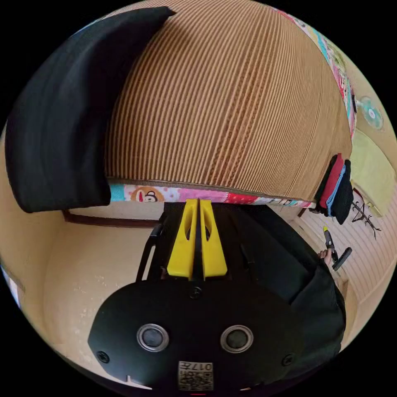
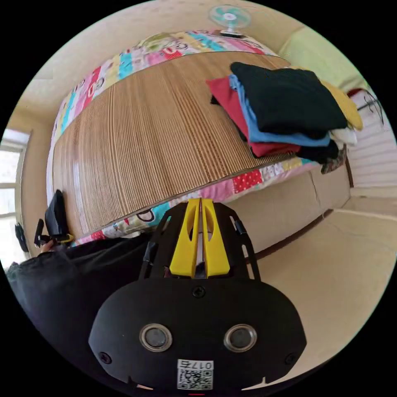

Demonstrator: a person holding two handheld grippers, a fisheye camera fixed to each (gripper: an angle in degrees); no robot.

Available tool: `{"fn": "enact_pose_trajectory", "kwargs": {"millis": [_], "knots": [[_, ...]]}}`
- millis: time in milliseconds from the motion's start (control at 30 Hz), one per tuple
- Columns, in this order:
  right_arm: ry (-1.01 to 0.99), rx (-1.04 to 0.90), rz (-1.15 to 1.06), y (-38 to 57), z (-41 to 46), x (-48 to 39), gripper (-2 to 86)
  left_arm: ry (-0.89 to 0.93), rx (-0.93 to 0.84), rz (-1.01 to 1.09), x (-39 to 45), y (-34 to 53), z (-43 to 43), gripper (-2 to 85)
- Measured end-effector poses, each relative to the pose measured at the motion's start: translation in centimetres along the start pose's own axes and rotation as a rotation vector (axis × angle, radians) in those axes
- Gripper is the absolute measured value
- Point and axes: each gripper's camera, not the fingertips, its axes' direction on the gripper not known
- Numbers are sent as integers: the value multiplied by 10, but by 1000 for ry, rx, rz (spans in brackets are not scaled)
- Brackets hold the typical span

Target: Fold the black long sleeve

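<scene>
Both grippers, left (image 1: 197,202) and right (image 2: 200,202), pinched closed on nothing. We expect the black long sleeve (image 1: 58,120) (soft, limp) wants taking by its edge.

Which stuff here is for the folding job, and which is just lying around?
For the job:
black garment on the mat's edge, probably the long sleeve
left gripper, shut
right gripper, shut
mat, the folding surface

Lying about:
pile of folded clothes
quilt under the mat
fan
</scene>
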Motion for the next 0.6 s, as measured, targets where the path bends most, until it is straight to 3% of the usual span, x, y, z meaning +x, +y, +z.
{"fn": "enact_pose_trajectory", "kwargs": {"millis": [67,233,433,600], "knots": [[-107,86,171,21,-15,47,14,-15,16,45,32,-8,5,-6],[-183,235,332,12,-63,115,48,40,214,120,79,-1,-7,-5],[-85,407,308,-54,-139,157,92,90,469,179,103,47,-25,-7],[-124,311,271,-99,-123,165,90,204,628,214,112,94,-18,-4]]}}
